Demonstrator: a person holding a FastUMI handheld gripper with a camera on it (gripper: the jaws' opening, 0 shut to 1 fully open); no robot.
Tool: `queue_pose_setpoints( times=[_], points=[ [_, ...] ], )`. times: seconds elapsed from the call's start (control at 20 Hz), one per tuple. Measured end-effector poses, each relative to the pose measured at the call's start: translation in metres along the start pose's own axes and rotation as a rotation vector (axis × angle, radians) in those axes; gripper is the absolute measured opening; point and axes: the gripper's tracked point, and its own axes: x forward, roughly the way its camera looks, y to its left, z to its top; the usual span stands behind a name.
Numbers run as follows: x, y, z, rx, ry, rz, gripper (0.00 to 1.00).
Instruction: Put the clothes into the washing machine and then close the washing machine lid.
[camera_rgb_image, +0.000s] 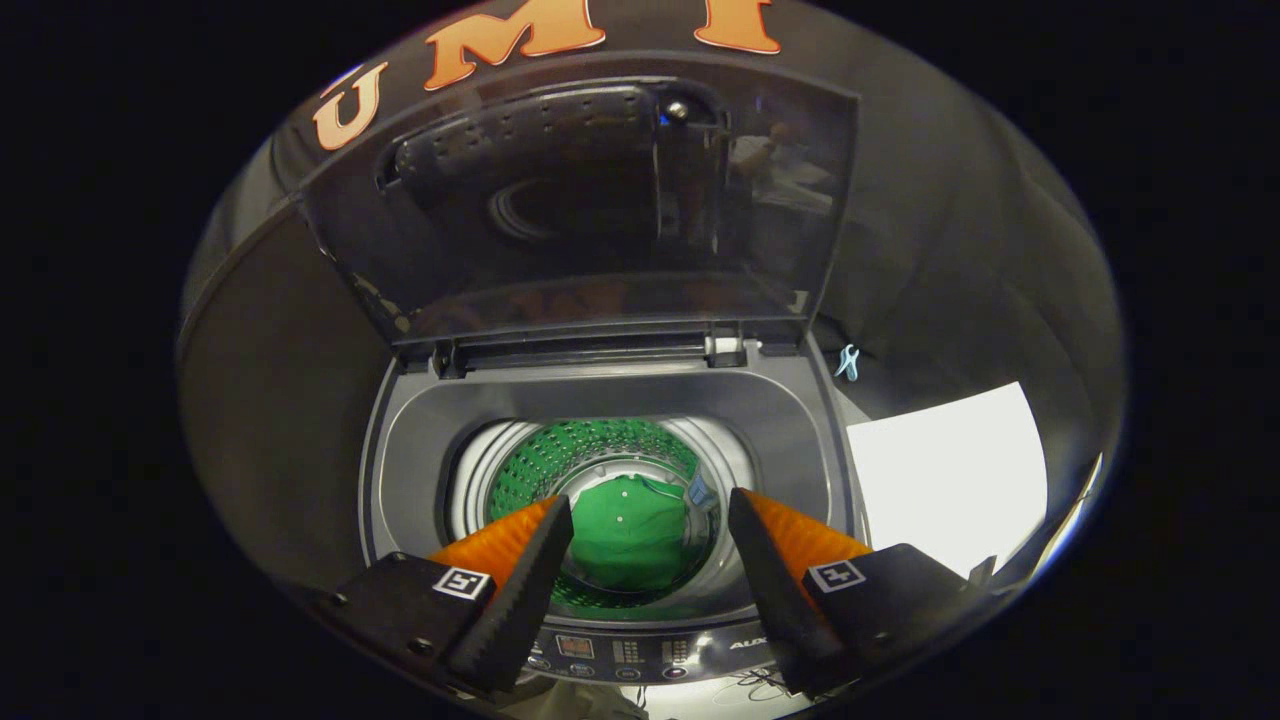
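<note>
A grey top-loading washing machine (400, 470) stands below me with its drum mouth showing between my fingers. A green garment (632, 535) lies at the bottom of the drum (560, 455). The transparent dark lid (600, 200) stands raised upright behind the opening, hinged at the back edge. My gripper (650, 510) hovers above the machine's front edge, open, with nothing between its fingers. The control panel (640, 652) runs along the front, just under the fingers.
A white sheet or surface (950, 480) lies to the right of the machine. A small light-blue clip (848, 362) sits near the machine's back right corner. Dark cloth walls close in on the left and behind.
</note>
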Motion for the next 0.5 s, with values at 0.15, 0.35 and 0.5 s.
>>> queue_pose_setpoints(
  times=[0.15,0.35,0.5],
  points=[
    [-0.015,-0.008,-0.001,0.016,-0.013,-0.011,1.0],
    [-0.041,-0.015,0.008,0.032,-0.047,-0.035,1.0],
    [-0.063,-0.012,0.023,0.063,-0.098,-0.034,1.0]
  ],
)
